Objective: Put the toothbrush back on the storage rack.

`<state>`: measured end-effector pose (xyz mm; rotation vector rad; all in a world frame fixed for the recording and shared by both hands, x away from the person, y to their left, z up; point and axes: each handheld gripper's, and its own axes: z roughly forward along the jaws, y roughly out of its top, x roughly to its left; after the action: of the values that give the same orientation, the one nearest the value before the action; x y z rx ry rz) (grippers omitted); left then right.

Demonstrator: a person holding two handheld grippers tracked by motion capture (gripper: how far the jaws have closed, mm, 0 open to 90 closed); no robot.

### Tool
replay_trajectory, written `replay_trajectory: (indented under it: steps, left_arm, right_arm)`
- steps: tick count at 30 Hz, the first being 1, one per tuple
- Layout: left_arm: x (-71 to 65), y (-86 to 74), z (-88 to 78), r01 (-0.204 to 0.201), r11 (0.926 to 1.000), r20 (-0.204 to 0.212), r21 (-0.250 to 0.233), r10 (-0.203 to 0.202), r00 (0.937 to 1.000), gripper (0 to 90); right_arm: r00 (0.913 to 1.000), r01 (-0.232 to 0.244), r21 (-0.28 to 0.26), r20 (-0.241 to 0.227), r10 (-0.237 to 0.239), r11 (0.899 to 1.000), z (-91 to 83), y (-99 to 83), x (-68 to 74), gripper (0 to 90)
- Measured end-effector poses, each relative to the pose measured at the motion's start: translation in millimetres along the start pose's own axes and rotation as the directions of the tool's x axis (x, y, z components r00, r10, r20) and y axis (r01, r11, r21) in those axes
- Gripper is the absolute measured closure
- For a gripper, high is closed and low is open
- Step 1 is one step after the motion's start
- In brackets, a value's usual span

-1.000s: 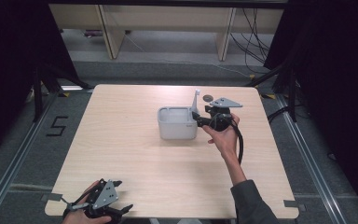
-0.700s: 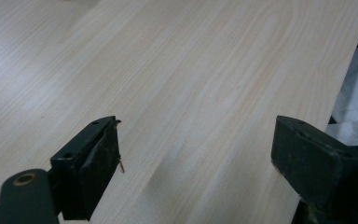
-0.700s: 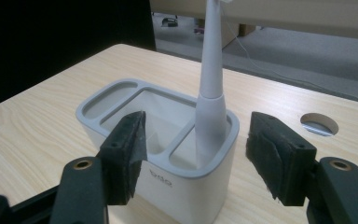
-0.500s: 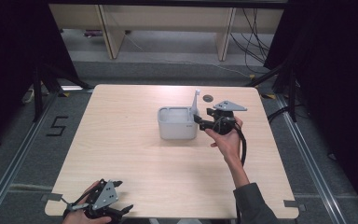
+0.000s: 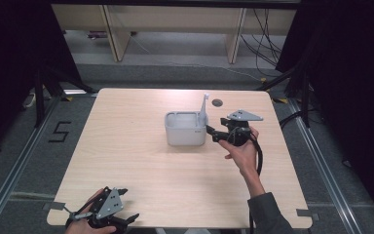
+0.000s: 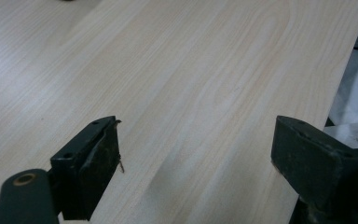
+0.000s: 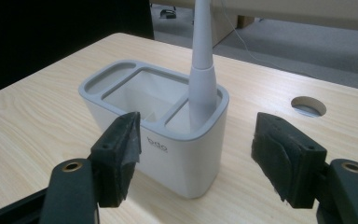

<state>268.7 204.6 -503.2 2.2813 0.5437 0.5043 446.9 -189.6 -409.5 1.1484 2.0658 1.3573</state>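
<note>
A pale wood-grain desk (image 5: 141,161) carries a small white holder (image 7: 168,135) near its middle. The holder is smooth, matte plastic with rounded corners and a grey rim split into three compartments; small lettering marks its front face. A slim white handle (image 7: 202,60), tapering upward from a thicker base, stands nearly upright in the end compartment nearest the right hand-held gripper (image 5: 213,133). A round hole (image 7: 308,106) is cut in the desk beyond the holder.

The right hand-held gripper sits just beside the holder's right end, jaws spread apart and gripping nothing; in its own view the black, rough-padded jaws frame the holder's near corner without touching it. The left hand-held gripper (image 5: 126,219) rests at the desk's near left edge, well apart from the holder, its worn black jaws wide apart over bare wood.
</note>
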Motion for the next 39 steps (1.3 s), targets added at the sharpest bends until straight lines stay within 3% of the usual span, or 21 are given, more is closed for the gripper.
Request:
replay_trajectory:
  steps: [6,10,11,15,16,19,21,22,23,26,27,29,30,33,34,36,37,39]
  left_arm:
    - [-0.1,-0.3,0.3,0.014,0.9999,0.007,-0.009,-0.014,0.9999,14.8]
    - [0.9,-0.2,-0.9,0.005,0.9999,0.01,0.014,-0.006,0.9999,14.8]
    - [0.5,-0.3,0.0,0.005,1.0,-0.004,0.009,-0.004,1.0,14.8]
    - [0.3,-0.5,-0.2,0.008,1.0,0.004,-0.004,-0.008,1.0,14.8]
    - [1.3,-0.2,-1.2,0.0,0.9999,0.008,0.01,-0.001,1.0,14.8]
    - [0.7,-0.1,-0.9,0.005,1.0,0.01,0.007,-0.005,0.9999,14.8]
    - [1.4,-0.2,-1.0,0.002,1.0,0.009,0.009,-0.003,1.0,14.8]
    - [1.3,-0.2,-1.0,0.003,1.0,0.003,0.006,-0.003,1.0,14.8]
    - [1.3,-0.2,-1.0,0.003,1.0,0.003,0.006,-0.003,1.0,14.8]
    - [1.2,-0.6,-0.7,0.004,1.0,0.005,0.006,-0.004,1.0,14.8]
    - [0.9,-0.5,-0.4,0.014,0.9999,0.011,0.001,-0.014,0.9998,14.8]
    - [2.0,-0.2,-1.3,-0.01,0.9998,-0.007,0.015,0.01,0.9999,14.8]
    - [0.3,-0.5,-0.3,0.014,0.9999,0.004,0.003,-0.014,0.9999,14.8]
    - [0.6,-0.9,0.3,0.014,0.9999,-0.002,-0.003,-0.014,0.9999,14.8]
    - [0.8,-0.6,-0.2,0.014,0.9999,0.004,0.001,-0.014,0.9999,14.8]
    - [0.3,-0.7,0.0,0.017,0.9998,0.008,0.006,-0.017,0.9998,14.8]
    - [0.5,-1.0,0.4,0.016,0.9999,0.008,0.002,-0.016,0.9998,14.8]
    - [0.6,-0.9,0.4,0.016,0.9999,0.008,0.001,-0.016,0.9998,14.8]
  right_arm:
    - [0.9999,-0.015,0.005,-0.005,0.015,1.0,-6.7,-3.4,2.0,31.7]
    - [0.9999,0.007,0.004,-0.011,-0.007,1.0,-11.1,-7.1,2.1,31.1]
    - [0.9998,-0.015,0.02,-0.012,0.015,1.0,-13.4,-8.0,3.7,30.9]
    - [0.9999,0.006,0.008,-0.013,-0.005,1.0,-18.9,-15.0,4.4,29.8]
    - [0.9999,0.003,0.031,-0.015,-0.002,1.0,-21.4,-15.9,5.5,29.4]
    - [0.9998,-0.01,0.031,-0.015,0.011,0.999,-23.9,-20.1,6.3,28.9]
    - [0.9999,0.009,0.038,-0.014,-0.009,0.999,-26.5,-24.6,5.2,28.0]
    - [0.9999,-0.01,0.055,-0.013,0.01,0.998,-29.0,-26.8,6.3,27.3]
    - [0.9999,0.011,0.056,-0.005,-0.011,0.998,-29.9,-27.7,5.1,27.0]
    - [1.0,0.008,0.052,-0.003,-0.008,0.999,-32.0,-30.9,5.2,26.0]
    - [0.9998,-0.02,0.053,-0.009,0.02,0.998,-32.4,-32.5,7.2,24.9]
    - [1.0,-0.005,0.058,-0.007,0.005,0.998,-33.8,-35.3,6.6,24.5]
    - [0.9999,-0.014,0.055,-0.001,0.014,0.998,-35.6,-38.8,8.5,24.5]
    - [0.9999,0.007,0.077,-0.011,-0.006,0.997,-37.1,-42.1,8.1,24.5]
    - [0.9997,-0.022,0.071,-0.007,0.022,0.997,-37.4,-44.7,10.5,24.6]
    - [0.9994,-0.019,0.083,-0.028,0.021,0.996,-39.5,-49.6,10.1,24.6]
    - [0.9999,0.008,0.077,-0.008,-0.007,0.997,-40.8,-50.5,8.9,24.5]
    - [0.9997,-0.018,0.093,-0.012,0.019,0.996,-41.9,-51.9,10.5,24.5]
